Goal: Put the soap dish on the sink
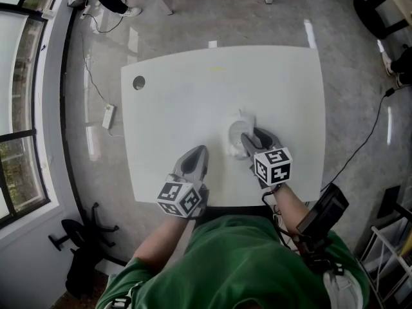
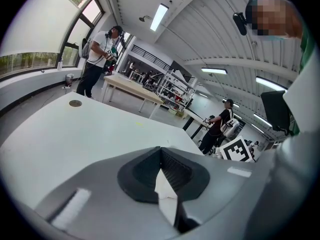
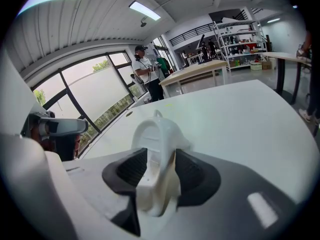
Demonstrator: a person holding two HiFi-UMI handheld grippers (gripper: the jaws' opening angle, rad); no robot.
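Table (image 1: pixel 193 89) is mostly bare, loads of room out to every edge. Both hands reach in from the near edge, angled down. Left tool (image 1: pixel 198 152) is pinched together, empty. Right tool (image 1: pixel 253 139) is spread wide around the white, rounded soap dish (image 3: pixel 155 134), which sits on the table right of centre.

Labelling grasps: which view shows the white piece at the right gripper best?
Right gripper view: the white piece fills the centre, standing between the open jaws of the right gripper. Head view shows it small, partly behind that gripper, on the table. Left gripper view doesn't show it.
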